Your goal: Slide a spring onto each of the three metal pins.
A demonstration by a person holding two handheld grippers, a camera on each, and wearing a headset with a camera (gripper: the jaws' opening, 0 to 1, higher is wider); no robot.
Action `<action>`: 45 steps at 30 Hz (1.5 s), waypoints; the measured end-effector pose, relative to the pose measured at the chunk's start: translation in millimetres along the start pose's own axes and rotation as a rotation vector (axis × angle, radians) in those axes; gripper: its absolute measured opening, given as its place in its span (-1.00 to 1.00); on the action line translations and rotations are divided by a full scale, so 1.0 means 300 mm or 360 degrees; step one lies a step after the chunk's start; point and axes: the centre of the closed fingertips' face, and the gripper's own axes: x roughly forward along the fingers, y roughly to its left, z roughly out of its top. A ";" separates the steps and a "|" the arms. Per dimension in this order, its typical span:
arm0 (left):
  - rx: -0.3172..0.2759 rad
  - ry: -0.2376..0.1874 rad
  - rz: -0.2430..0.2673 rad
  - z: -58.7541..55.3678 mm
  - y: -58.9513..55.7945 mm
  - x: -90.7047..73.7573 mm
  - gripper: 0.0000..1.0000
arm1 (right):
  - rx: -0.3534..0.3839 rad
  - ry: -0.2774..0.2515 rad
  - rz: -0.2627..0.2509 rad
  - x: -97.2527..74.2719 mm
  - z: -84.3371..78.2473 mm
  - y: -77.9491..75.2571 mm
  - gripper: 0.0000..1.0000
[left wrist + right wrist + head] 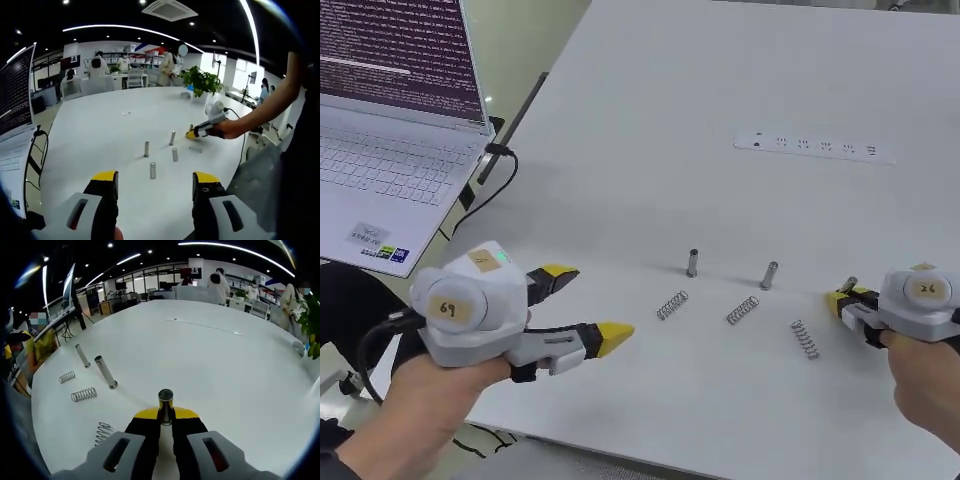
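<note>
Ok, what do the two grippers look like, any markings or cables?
Both are pale grey housings with black fingers tipped in yellow. The left gripper carries a tan sticker reading 69 and a black cable at its back; the right gripper has a tan sticker reading 26.

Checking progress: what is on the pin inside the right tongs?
No spring shows on the pin; its top is bare. The right tongs are shut around it, covering its lower shaft and base. Three springs lie loose on the table.
</note>
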 end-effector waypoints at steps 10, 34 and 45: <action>0.0002 0.0004 0.0001 0.000 -0.003 0.000 0.10 | 0.0009 -0.0010 0.0002 -0.002 0.001 0.003 -0.87; -0.0001 0.0005 0.0011 -0.004 0.003 -0.010 0.10 | 0.0019 -0.0006 0.0033 -0.009 0.002 0.017 -0.60; 0.0000 0.0004 0.0009 -0.003 -0.003 -0.011 0.11 | 0.0038 0.0015 0.0038 -0.035 -0.012 0.010 -0.50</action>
